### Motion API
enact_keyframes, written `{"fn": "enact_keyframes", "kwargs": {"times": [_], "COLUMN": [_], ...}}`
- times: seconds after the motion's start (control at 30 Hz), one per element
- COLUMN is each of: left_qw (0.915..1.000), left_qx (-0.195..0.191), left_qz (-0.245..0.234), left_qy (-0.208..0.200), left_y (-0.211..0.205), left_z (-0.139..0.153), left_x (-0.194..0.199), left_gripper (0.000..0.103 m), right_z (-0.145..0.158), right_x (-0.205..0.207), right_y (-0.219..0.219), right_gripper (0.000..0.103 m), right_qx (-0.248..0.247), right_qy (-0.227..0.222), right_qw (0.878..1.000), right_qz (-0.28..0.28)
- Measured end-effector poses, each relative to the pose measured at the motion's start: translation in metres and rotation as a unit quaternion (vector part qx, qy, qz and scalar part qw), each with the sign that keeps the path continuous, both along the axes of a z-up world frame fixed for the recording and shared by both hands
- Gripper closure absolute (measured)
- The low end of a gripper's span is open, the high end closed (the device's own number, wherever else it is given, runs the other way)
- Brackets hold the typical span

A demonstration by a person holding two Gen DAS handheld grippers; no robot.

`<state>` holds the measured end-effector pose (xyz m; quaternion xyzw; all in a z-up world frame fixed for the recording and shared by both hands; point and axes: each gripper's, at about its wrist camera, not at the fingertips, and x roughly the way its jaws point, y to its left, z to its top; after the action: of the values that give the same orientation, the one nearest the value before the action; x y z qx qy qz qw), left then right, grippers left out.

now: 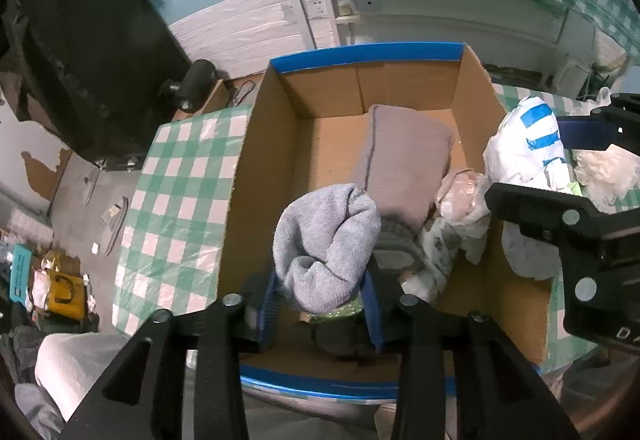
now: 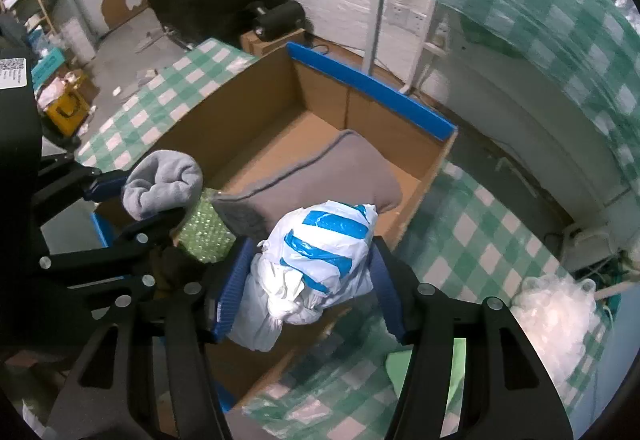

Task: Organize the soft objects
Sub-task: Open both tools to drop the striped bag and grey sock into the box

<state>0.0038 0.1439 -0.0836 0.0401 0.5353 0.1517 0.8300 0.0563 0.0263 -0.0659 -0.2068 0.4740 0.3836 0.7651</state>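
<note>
Between the jaws of the left gripper [image 1: 326, 310] sits a rolled grey towel [image 1: 326, 244], above the open cardboard box [image 1: 260, 144]; beyond it lies a taupe cushion [image 1: 404, 164].

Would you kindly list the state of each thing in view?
Cardboard box: open, partly filled.
Grey cushion: lying in the box.
Grey towel: bunched between the left gripper's fingers.
White and blue bag: crumpled between the right gripper's fingers.

Both wrist cameras look steeply down, close, into one cardboard box [image 1: 472, 88]
</note>
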Motion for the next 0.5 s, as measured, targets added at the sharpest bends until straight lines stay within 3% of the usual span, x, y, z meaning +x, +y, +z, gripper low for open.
{"fn": "enact_keyframes", "kwargs": {"times": [0.17, 0.3, 0.5], "left_qw": [0.9999, 0.9998, 0.9996], "left_qx": [0.01, 0.02, 0.028], "left_qz": [0.005, 0.009, 0.007], "left_qy": [0.009, 0.002, -0.005], "left_y": [0.0031, 0.004, 0.0016], "left_z": [-0.0042, -0.0015, 0.003], "left_x": [-0.0017, -0.0017, -0.0006], "left_gripper": [0.051, 0.036, 0.029], "right_z": [-0.0001, 0.0024, 0.0056], "right_x": [-0.0022, -0.0038, -0.0005], "right_y": [0.0042, 0.0045, -0.0023], "right_gripper": [0.028, 0.028, 0.027], "right_qx": [-0.002, -0.002, 0.002], "right_qy": [-0.011, -0.017, -0.018], "right_qw": [1.0, 1.0, 1.0], "right_qz": [0.003, 0.006, -0.009]}}
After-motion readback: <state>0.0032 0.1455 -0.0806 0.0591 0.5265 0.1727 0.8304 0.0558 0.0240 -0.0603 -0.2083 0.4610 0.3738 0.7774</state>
